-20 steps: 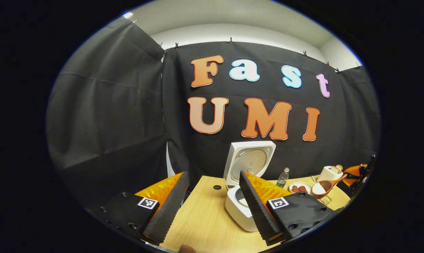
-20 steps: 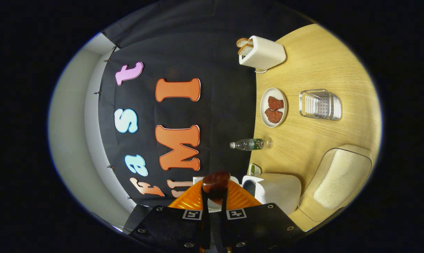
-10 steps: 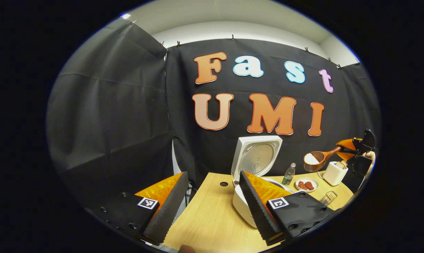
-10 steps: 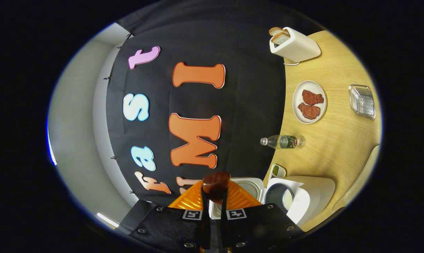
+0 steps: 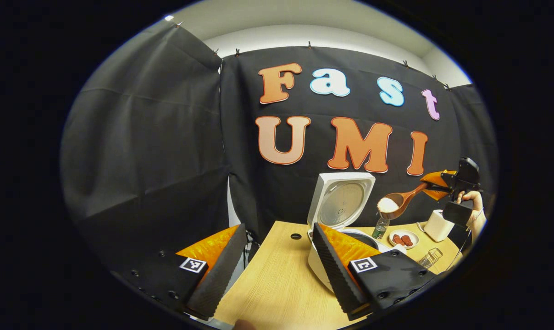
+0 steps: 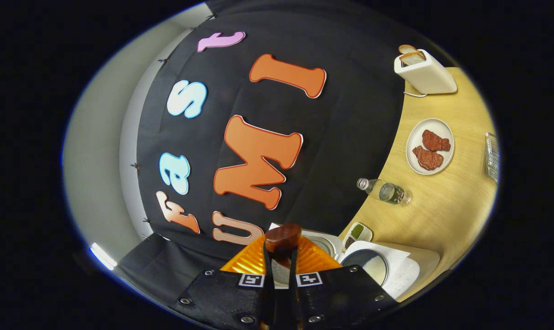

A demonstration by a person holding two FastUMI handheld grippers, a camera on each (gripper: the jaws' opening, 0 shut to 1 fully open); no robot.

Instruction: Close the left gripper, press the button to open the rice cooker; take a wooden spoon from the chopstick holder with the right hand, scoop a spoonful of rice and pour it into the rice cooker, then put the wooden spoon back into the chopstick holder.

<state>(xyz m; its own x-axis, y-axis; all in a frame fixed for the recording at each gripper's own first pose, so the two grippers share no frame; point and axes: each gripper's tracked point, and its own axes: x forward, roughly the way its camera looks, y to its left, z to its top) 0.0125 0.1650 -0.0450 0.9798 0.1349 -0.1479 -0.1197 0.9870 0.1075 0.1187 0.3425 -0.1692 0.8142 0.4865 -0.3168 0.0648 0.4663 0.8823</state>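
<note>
Brown wooden spoon (image 5: 403, 201), heaped with white rice, risen toward open white rice cooker (image 5: 339, 215); right gripper (image 6: 280, 261) clamps handle; left gripper (image 5: 277, 261) spread, idle. Pour next.

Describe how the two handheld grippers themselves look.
The left gripper has two long wedge-shaped fingers with ridged inner faces, glossy orange backing and black bases carrying square black-and-white tags. The right gripper has the same orange backing, black screwed plates and paired tags. Seen from the left gripper view, it has a black handle.

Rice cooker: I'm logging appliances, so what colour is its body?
White, clearest in the left gripper view: the rice cooker stands open.
</note>
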